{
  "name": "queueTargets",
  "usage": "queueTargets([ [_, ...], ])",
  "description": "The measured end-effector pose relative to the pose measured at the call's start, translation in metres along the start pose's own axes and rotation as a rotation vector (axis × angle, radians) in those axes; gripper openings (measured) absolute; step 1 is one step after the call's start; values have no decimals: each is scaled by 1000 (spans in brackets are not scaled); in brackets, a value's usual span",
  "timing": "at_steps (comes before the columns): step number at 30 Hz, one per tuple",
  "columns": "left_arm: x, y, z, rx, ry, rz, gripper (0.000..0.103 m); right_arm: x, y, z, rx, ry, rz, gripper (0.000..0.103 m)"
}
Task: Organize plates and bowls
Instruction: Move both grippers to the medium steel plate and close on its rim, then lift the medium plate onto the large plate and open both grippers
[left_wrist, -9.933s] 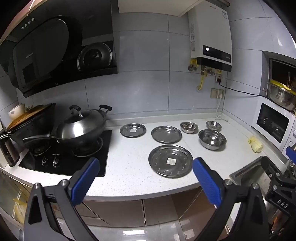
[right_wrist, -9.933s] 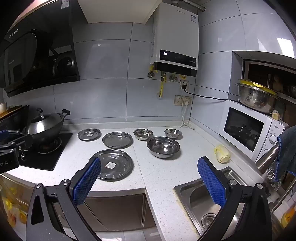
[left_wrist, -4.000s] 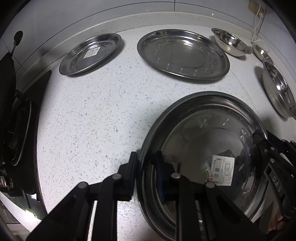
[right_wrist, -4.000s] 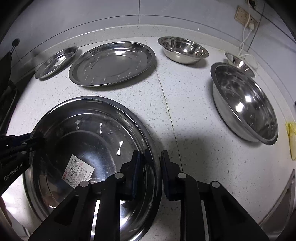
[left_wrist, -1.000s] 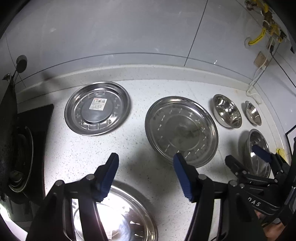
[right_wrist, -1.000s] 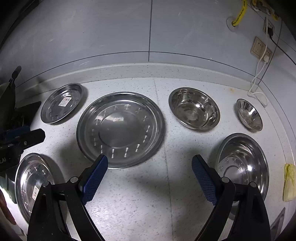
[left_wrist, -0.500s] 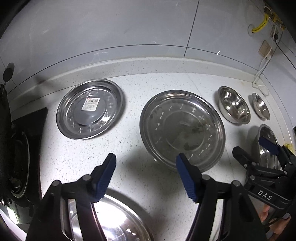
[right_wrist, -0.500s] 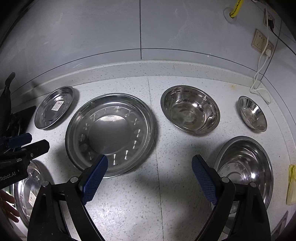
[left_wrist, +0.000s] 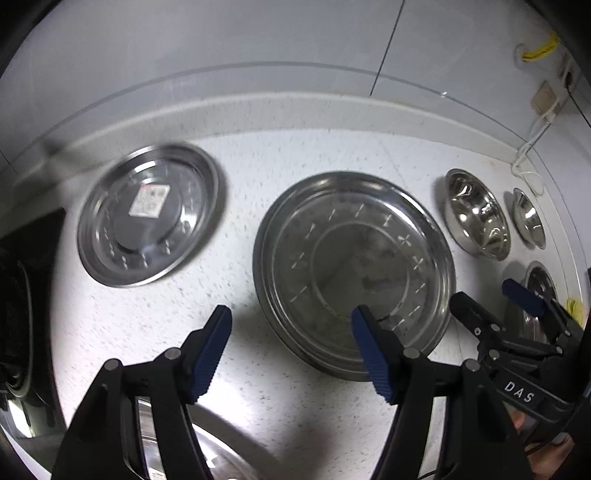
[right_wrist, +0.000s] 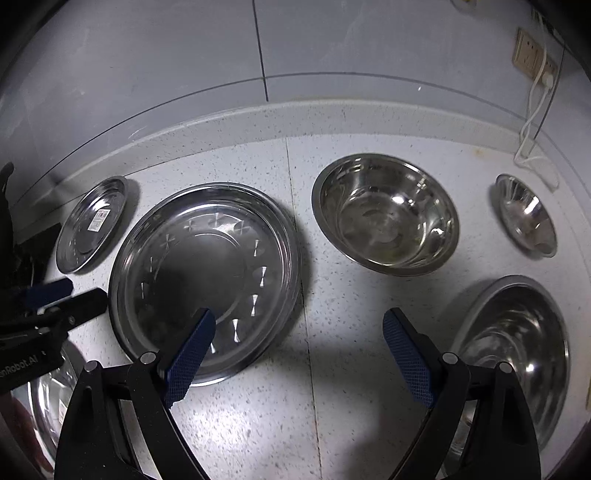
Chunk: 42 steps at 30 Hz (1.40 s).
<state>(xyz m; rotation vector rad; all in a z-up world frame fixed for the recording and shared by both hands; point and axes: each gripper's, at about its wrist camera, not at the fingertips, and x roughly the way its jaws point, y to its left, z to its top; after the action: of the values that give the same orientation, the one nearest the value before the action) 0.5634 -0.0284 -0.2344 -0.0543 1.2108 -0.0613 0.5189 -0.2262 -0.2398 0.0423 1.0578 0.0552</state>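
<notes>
A: Where is the middle plate (left_wrist: 354, 273)?
B: On the counter (right_wrist: 369, 387), just ahead of both grippers, a smaller plate (left_wrist: 147, 216) beyond its left side.
A: And the grippers?
B: Left gripper (left_wrist: 291, 347) is spread wide, empty. Right gripper (right_wrist: 297, 356) is wide too, three bowls lying ahead to its right.

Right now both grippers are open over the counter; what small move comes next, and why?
Probably lower both to straddle the middle plate's rim. The left gripper and right gripper hang open and empty at its near edge, one each side. The largest plate lies nearer, likely the stack's base.
</notes>
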Motion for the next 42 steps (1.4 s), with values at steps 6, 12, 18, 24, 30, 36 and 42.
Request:
queueTargets([
  [6, 15, -4, 5, -31, 43, 8, 66, 16, -3, 5, 33, 31, 26, 89],
  [12, 23, -6, 13, -40, 57, 27, 66, 28, -3, 9, 50, 48, 33, 89],
  [18, 36, -6, 19, -57, 88, 39, 66, 39, -6, 11, 78, 68, 29, 89],
  [24, 57, -8, 20, -71, 138, 39, 50, 46, -6, 11, 84, 89, 15, 76],
  [30, 64, 0, 20, -81, 158, 27, 14, 48, 4, 11, 37, 112, -15, 22],
  [36, 56, 10, 10, -66, 163, 30, 14, 44, 6, 6, 26, 138, -10, 16],
  [42, 34, 13, -2, -44, 140, 34, 14, 27, 10, -3, 15, 130, -5, 16],
])
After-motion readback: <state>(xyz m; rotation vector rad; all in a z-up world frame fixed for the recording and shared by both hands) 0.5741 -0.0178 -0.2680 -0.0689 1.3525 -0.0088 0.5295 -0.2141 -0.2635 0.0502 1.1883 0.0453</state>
